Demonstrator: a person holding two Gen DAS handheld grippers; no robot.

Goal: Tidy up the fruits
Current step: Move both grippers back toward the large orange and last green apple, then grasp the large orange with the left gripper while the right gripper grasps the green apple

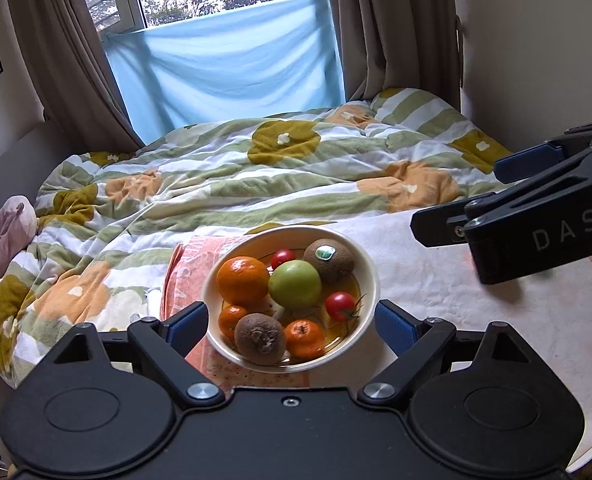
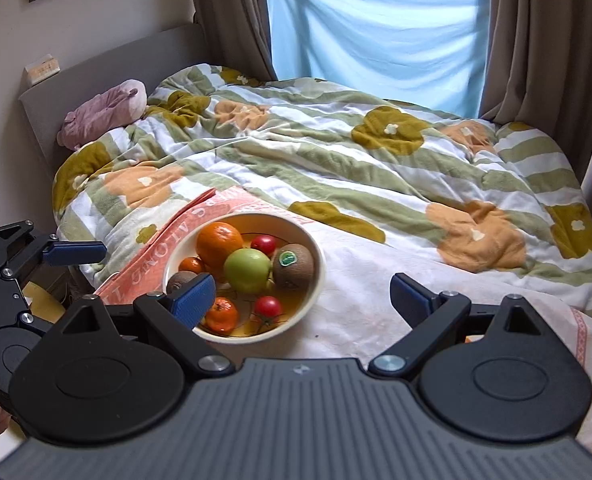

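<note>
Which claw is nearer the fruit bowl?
Left. The left claw frames the fruit bowl between its open fingers; the right claw sits off to the bowl's right, empty.

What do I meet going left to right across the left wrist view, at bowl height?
Pink plush → quilt → orange towel → big orange → green apple → tomato → white cloth → right gripper.

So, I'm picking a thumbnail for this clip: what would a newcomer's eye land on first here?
First the round cream bowl piled with fruit, sitting on a white cloth at the near edge of the bed: a big orange, a green apple, brown kiwis and red tomatoes. Behind it spreads the rumpled green-striped flowered duvet, with a pale blue sheet hung over the window beyond.
</note>
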